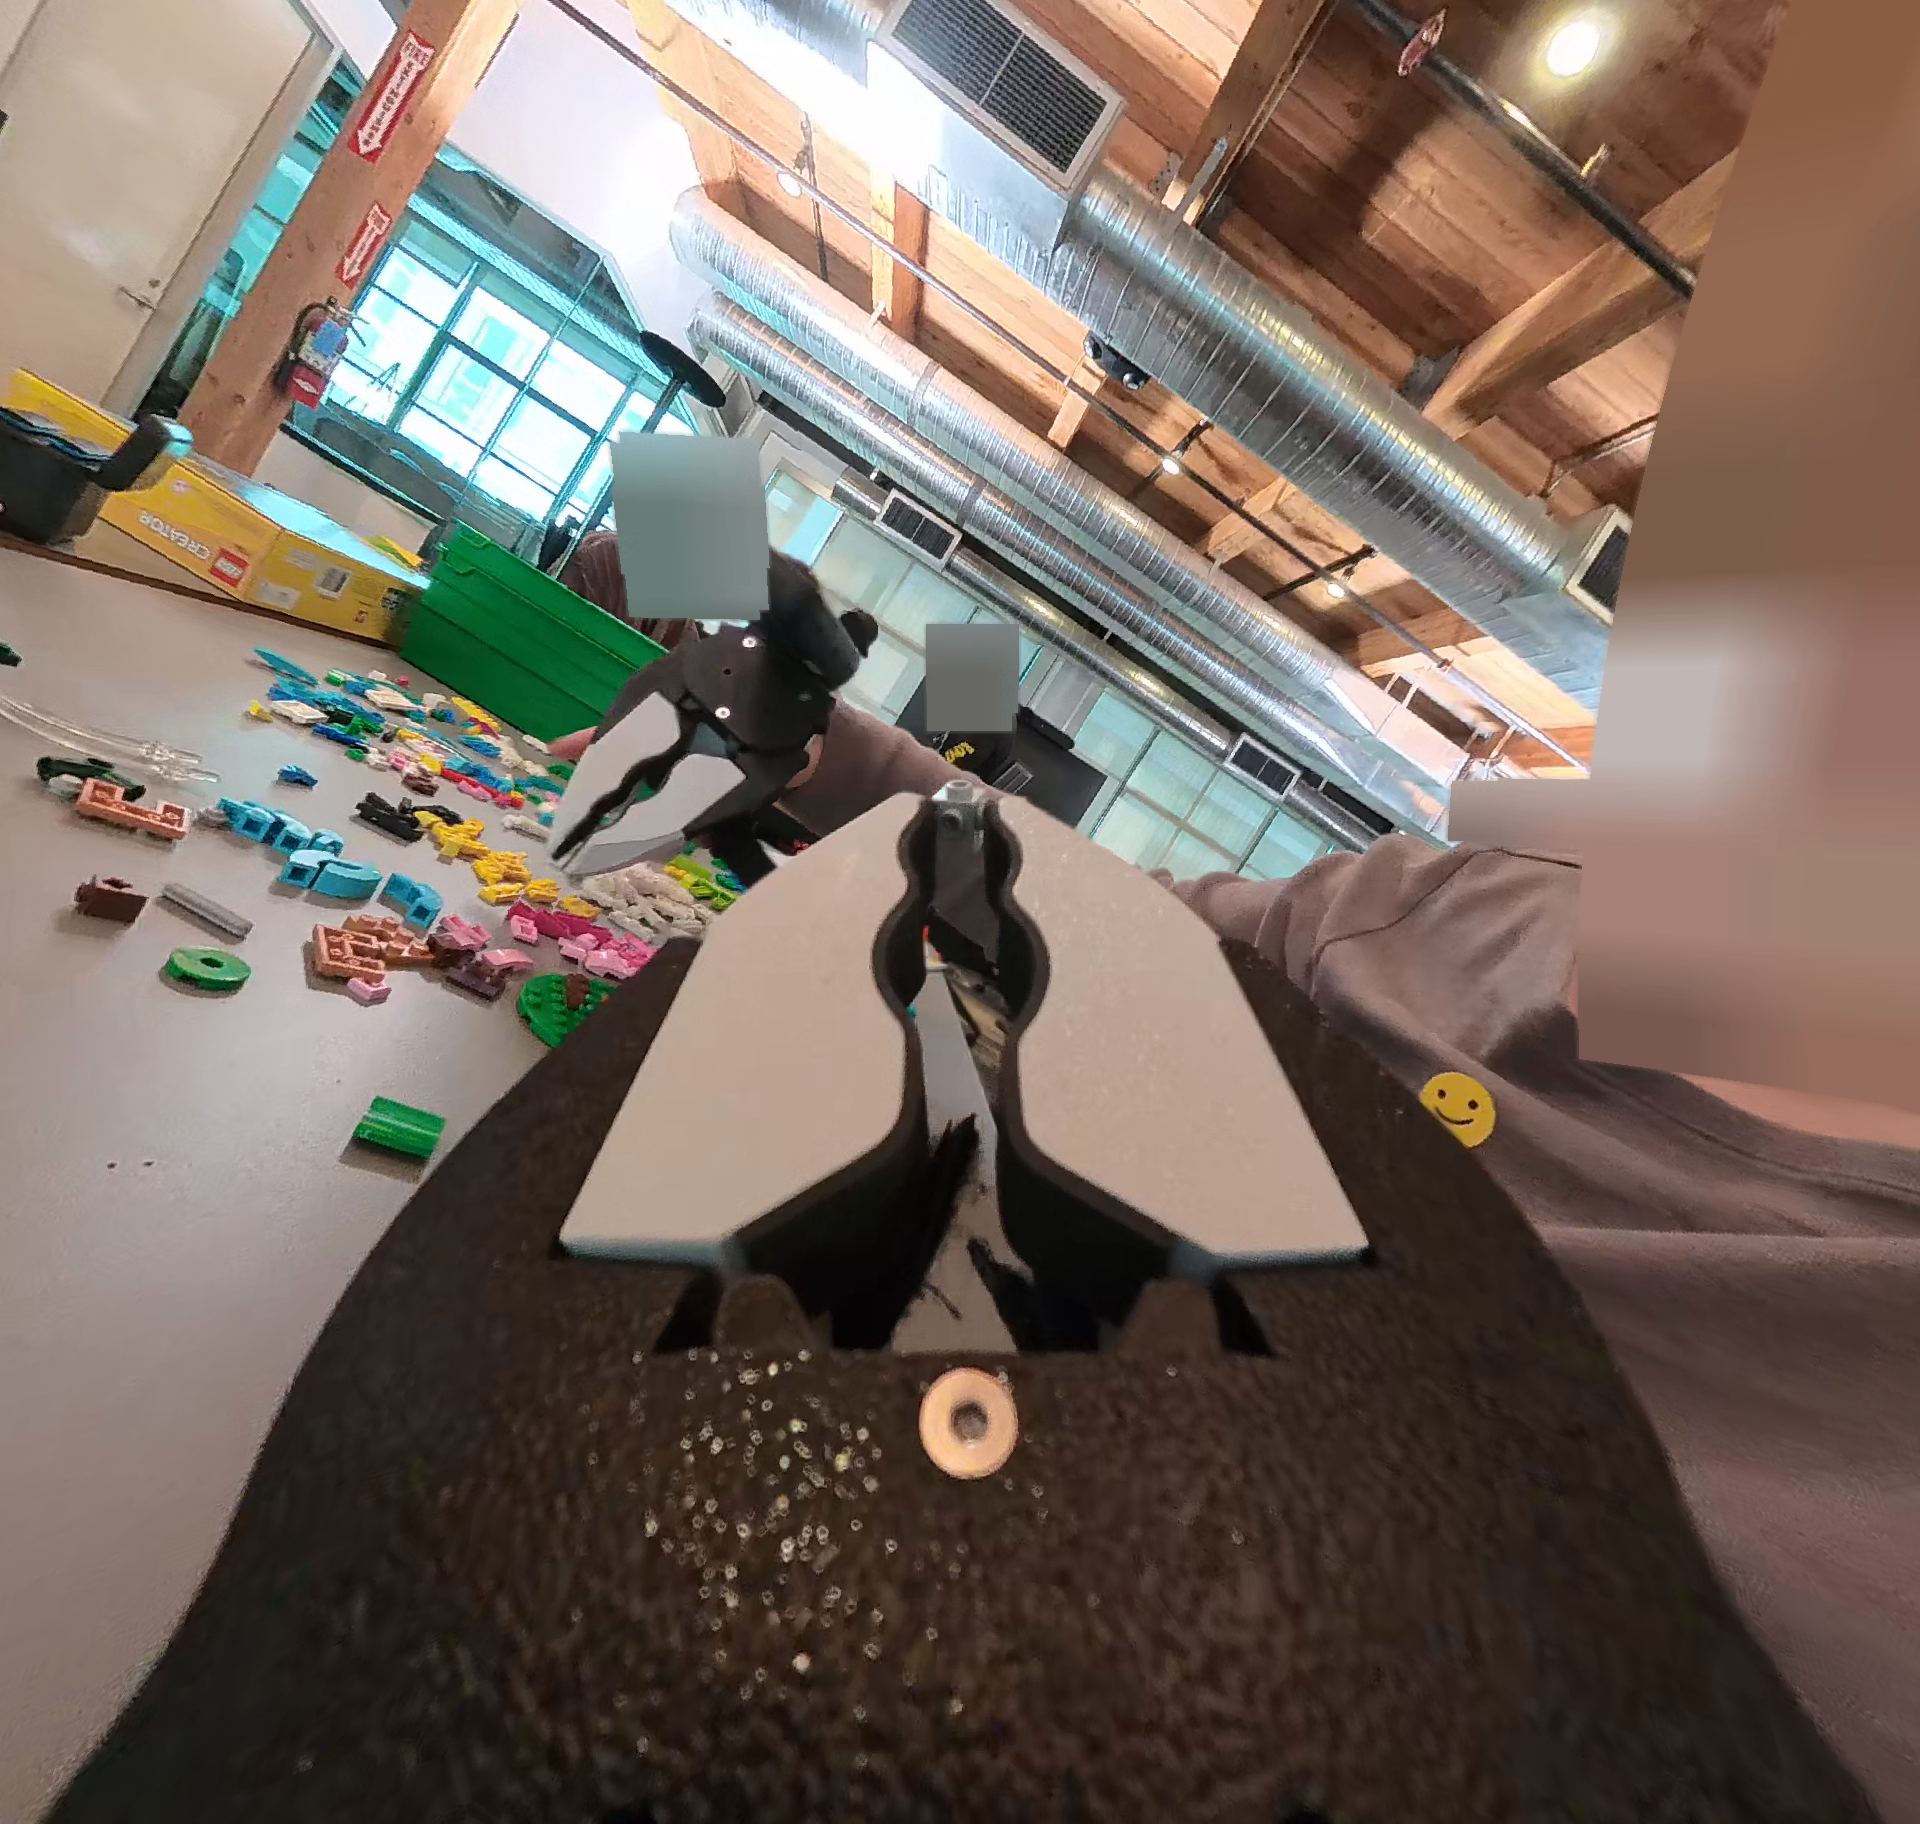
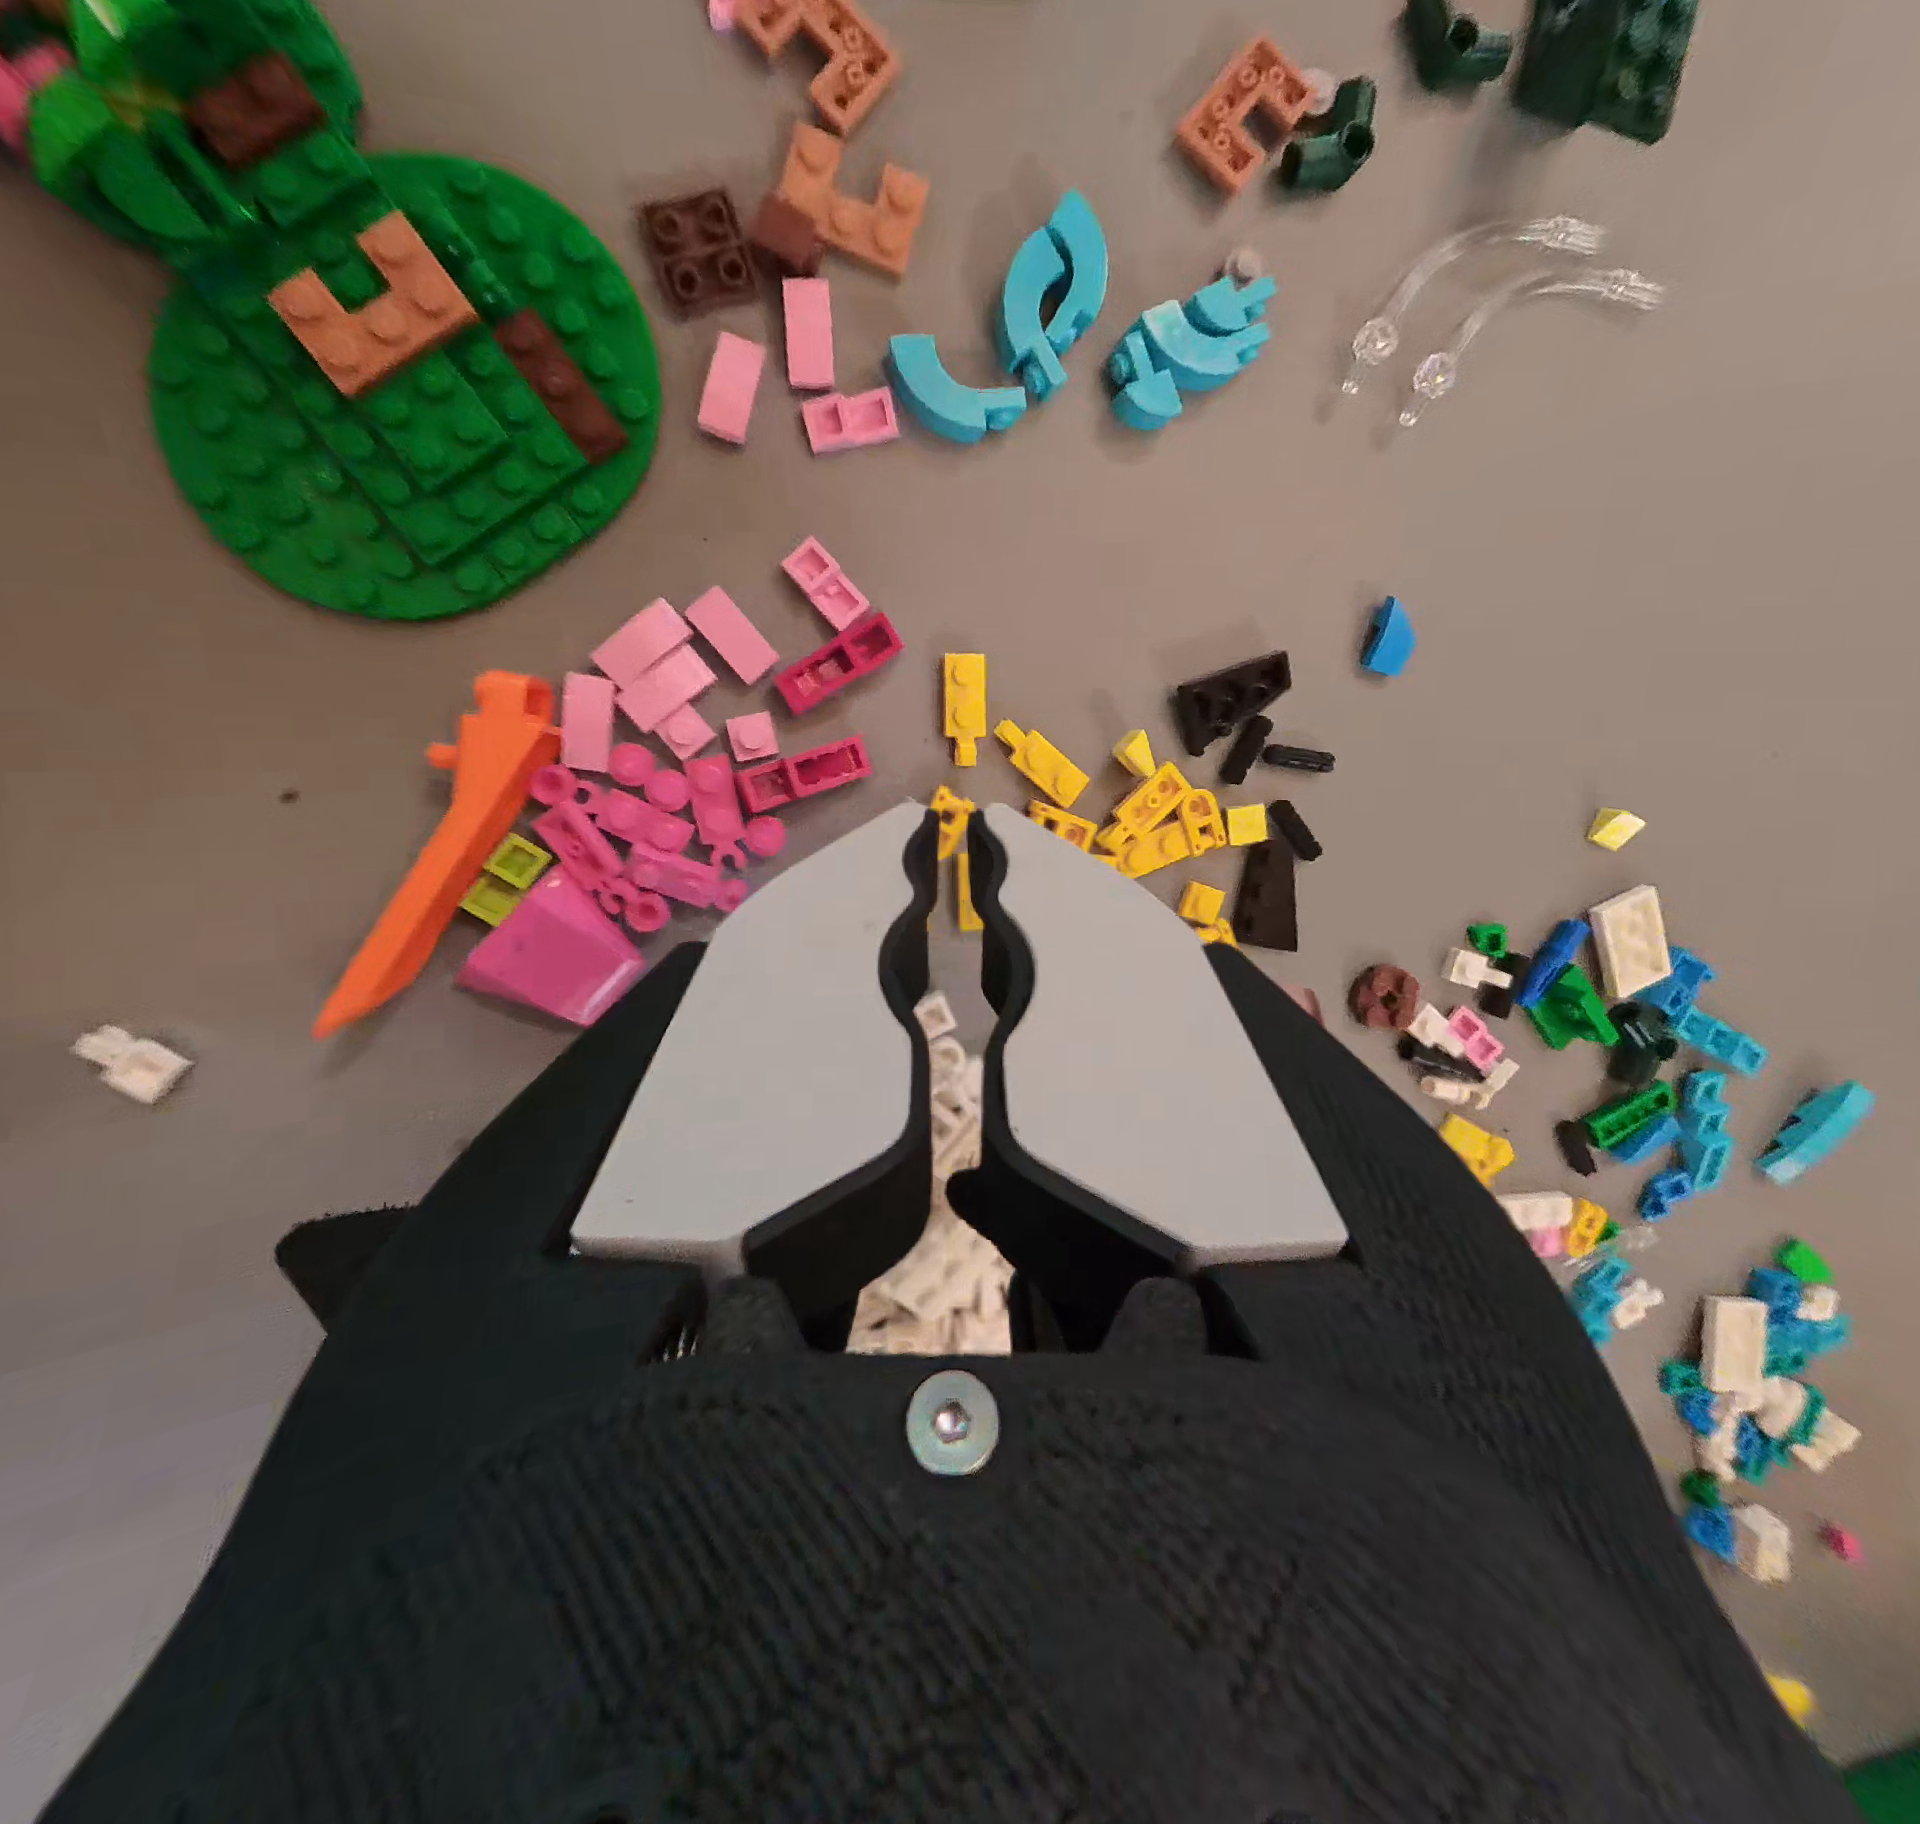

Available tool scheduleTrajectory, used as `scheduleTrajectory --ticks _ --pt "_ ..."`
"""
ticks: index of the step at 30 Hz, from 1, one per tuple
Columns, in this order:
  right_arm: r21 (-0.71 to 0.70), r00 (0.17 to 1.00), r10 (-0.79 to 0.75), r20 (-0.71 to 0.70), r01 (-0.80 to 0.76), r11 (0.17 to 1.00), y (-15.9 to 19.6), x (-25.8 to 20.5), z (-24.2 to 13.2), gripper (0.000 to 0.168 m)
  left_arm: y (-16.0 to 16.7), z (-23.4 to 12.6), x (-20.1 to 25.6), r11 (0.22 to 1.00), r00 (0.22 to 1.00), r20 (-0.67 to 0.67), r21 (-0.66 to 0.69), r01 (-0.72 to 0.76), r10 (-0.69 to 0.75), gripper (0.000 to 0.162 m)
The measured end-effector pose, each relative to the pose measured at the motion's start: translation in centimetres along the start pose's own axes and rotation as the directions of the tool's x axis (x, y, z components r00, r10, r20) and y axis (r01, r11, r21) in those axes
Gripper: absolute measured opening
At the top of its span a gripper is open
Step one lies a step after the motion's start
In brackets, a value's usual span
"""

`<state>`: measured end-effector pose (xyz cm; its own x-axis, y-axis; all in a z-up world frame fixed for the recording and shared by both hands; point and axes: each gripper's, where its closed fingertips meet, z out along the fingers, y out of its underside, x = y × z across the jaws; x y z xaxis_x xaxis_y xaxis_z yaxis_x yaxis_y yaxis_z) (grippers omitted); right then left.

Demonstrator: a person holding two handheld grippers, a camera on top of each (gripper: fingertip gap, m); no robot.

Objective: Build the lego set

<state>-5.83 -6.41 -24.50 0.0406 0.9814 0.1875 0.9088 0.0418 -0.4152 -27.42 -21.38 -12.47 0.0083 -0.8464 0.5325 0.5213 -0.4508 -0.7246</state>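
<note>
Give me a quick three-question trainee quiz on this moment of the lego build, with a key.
1. True or false: the left claw holds a small grey piece up off the table.
2. Which pieces lie at the tips of the right claw? A pink, B yellow, C blue.
3. Fill in: the long orange tool lies beside the ____ pieces.

Key: 1 true; 2 B, the yellow pieces; 3 pink, the pink pieces.
</note>
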Motion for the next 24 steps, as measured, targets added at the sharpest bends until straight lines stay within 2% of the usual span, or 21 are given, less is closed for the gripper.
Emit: scheduleTrajectory --ticks 2,5,9,12,15,18,24 --pt "-0.082 1.000 0.008 0.022 -0.006 0.997 0.9 0.3 0.6 0.000 -0.1 0.0 0.0 1.000 1.000 -0.001 0.003 -0.001 0.001 0.008" --pt "-0.191 0.986 0.141 0.087 -0.123 0.974 2.0 0.3 0.9 0.000 0.1 0.1 0.1 1.000 1.000 -0.002 -0.007 -0.008 0.008 0.008" --pt "-0.208 0.985 0.168 0.033 -0.157 0.965 2.2 1.9 0.5 0.000 0.3 0.2 0.1 1.000 1.000 -0.004 -0.019 -0.007 0.007 0.008" --pt "-0.137 0.999 -0.015 0.030 0.019 0.990 1.0 2.3 0.5 0.000 0.4 0.2 0.0 1.000 1.000 -0.004 -0.026 0.001 -0.001 0.008" --pt "-0.082 0.963 -0.268 0.004 0.267 0.960 -0.6 2.1 0.8 0.007 0.6 0.3 0.0 0.999 1.000 -0.006 -0.035 0.003 -0.003 0.008" --pt "-0.126 0.942 -0.329 0.062 0.335 0.934 -1.0 1.2 1.3 0.016 0.6 0.3 0.0 0.999 1.000 -0.003 -0.037 0.001 -0.001 0.008" --pt "-0.189 0.903 -0.419 0.095 0.430 0.883 -1.3 1.1 1.9 0.015 0.7 0.3 -0.1 0.999 1.000 -0.003 -0.046 0.005 -0.005 0.008"
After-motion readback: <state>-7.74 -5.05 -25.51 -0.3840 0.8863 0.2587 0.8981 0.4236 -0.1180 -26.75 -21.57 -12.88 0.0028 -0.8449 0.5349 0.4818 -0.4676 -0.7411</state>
